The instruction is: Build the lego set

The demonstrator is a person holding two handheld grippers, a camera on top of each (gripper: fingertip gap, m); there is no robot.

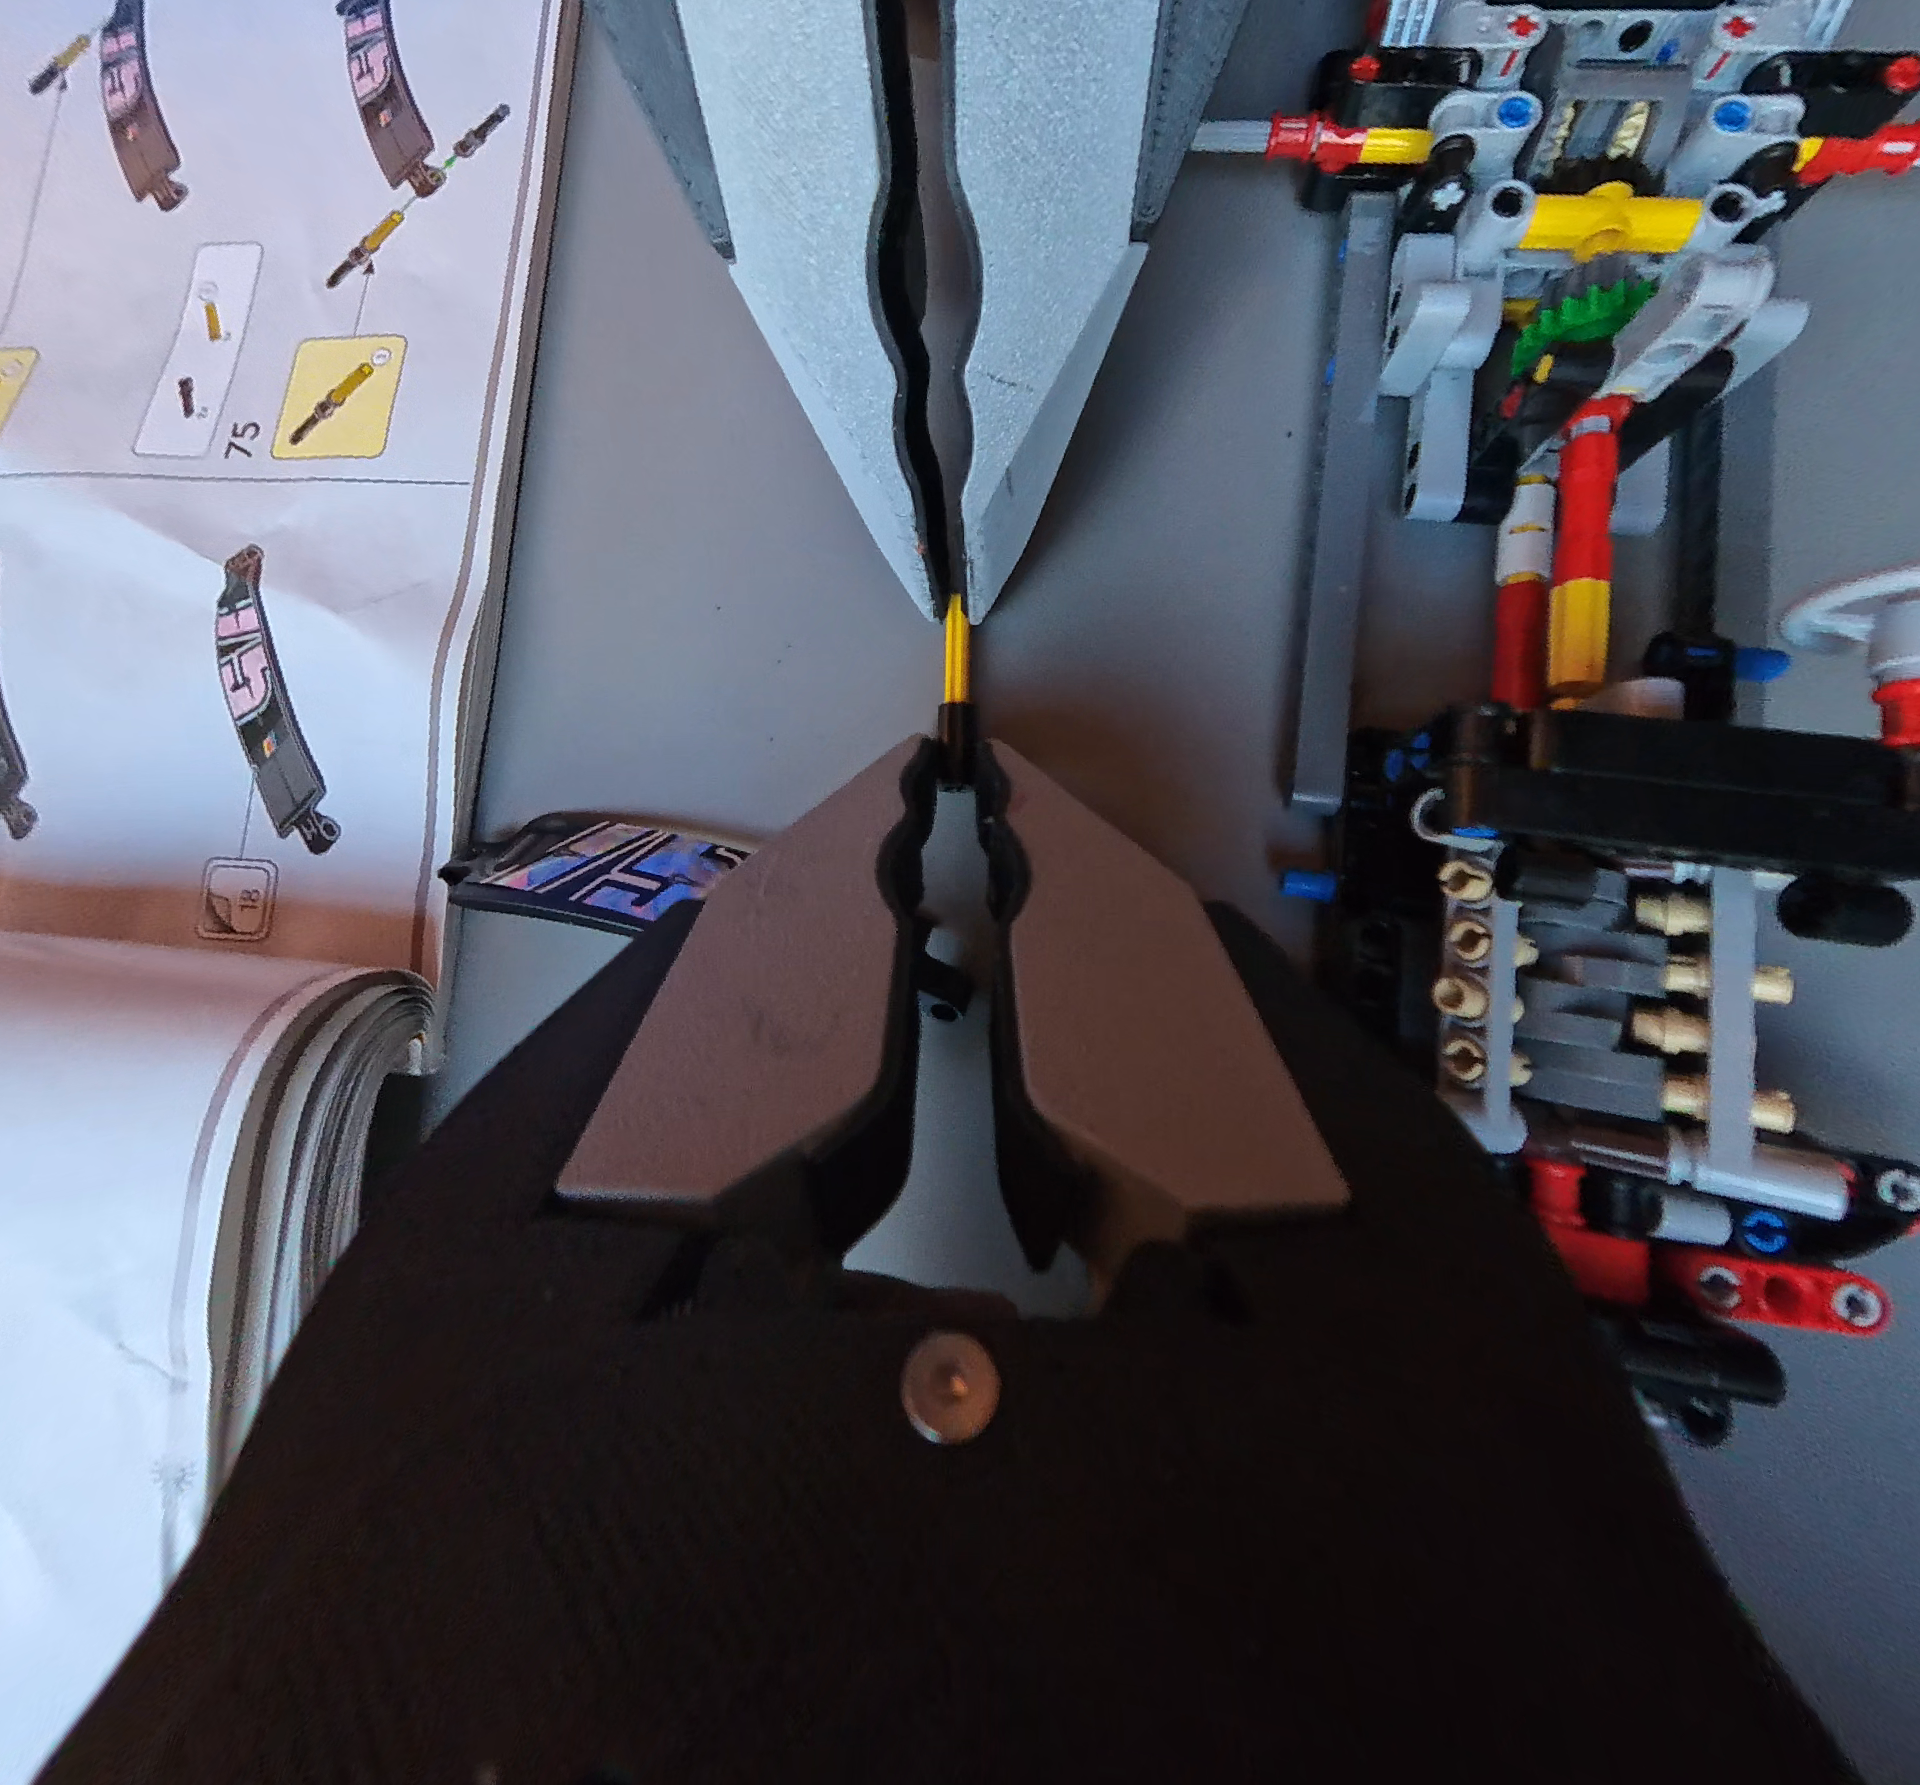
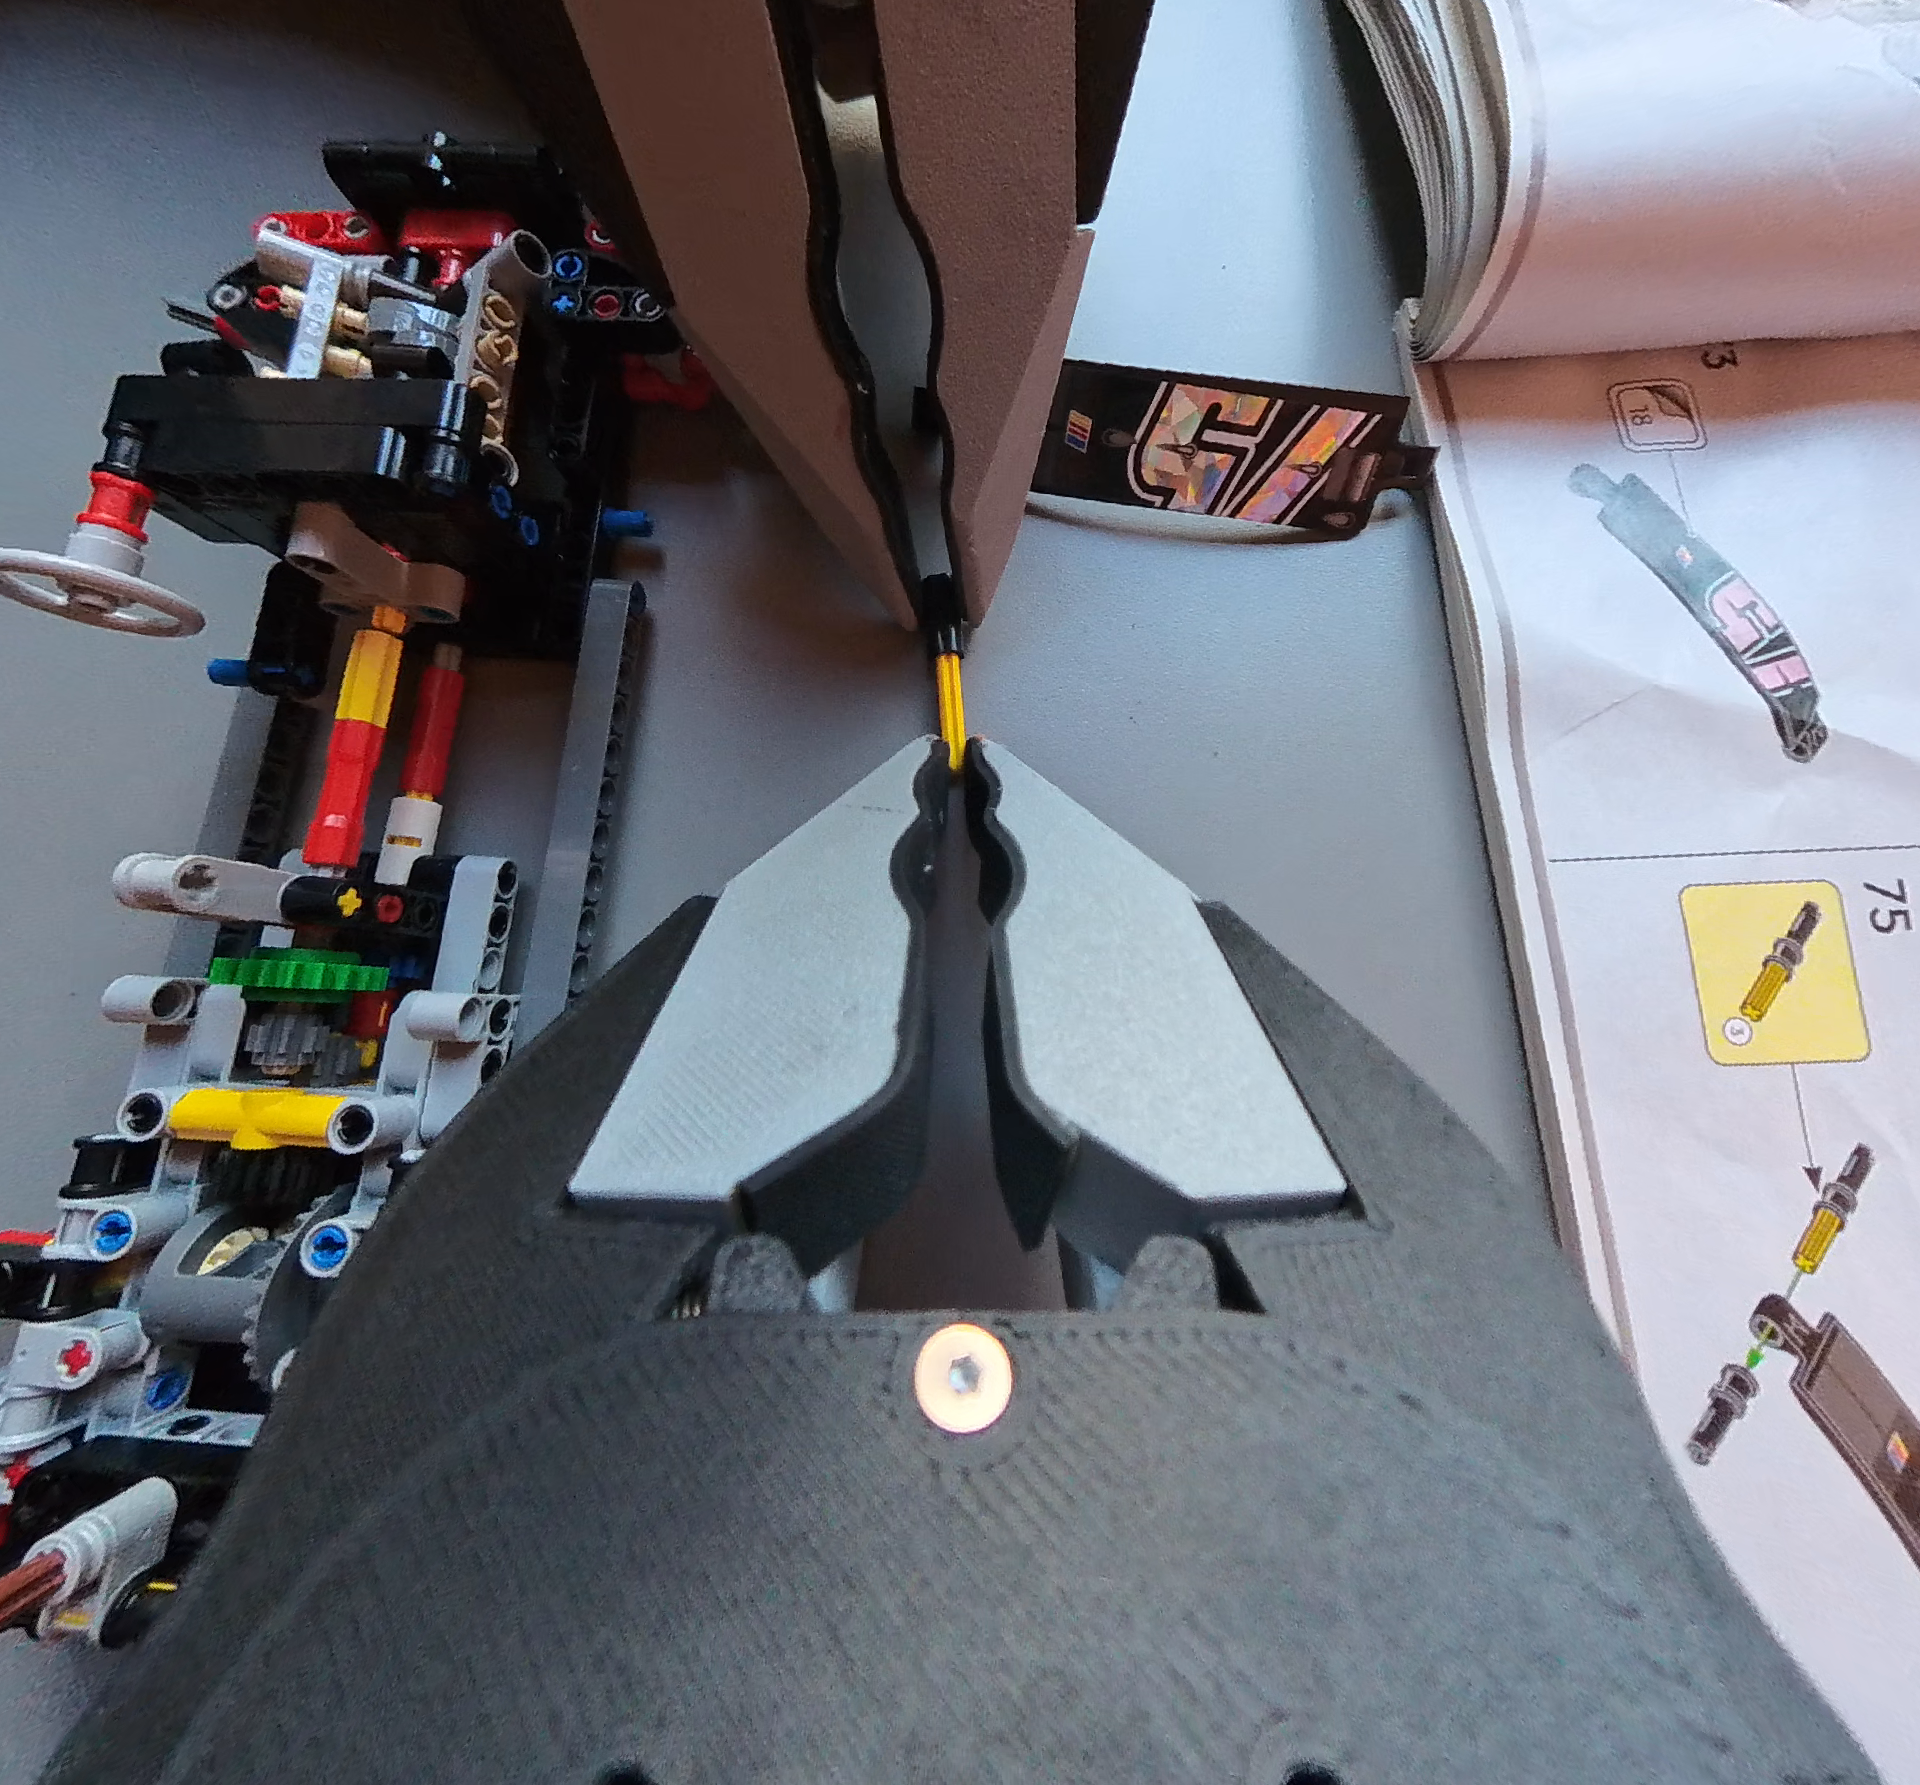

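Left jaws: my left gripper, with the brown fingers, is nearly closed and clamped on the black pin; both tips press its sides, and I see the same from the right wrist view.

Right jaws: my right gripper, with the light grey fingers, is pinched almost fully together on the far end of the yellow axle; the tips meet it on both sides. In the left wrist view it comes in from the top.

Held piece: the yellow axle is thin and glossy, and one end sits in the short black pin. The two make one straight line between the gripper tips, which face each other. It is held above the grey bench, clear of the surface as far as I can tell.

Landmark, brick model: the half-built brick model, in black, grey, red and yellow with a green gear, lies on the bench to the right of the axle in the left view.

Opposite side from the model: an open instruction booklet lies flat with drawings of parts on its pages.

Between booklet and left gripper: a curved black panel with a shiny sticker rests on the bench, farther from the model than the axle.
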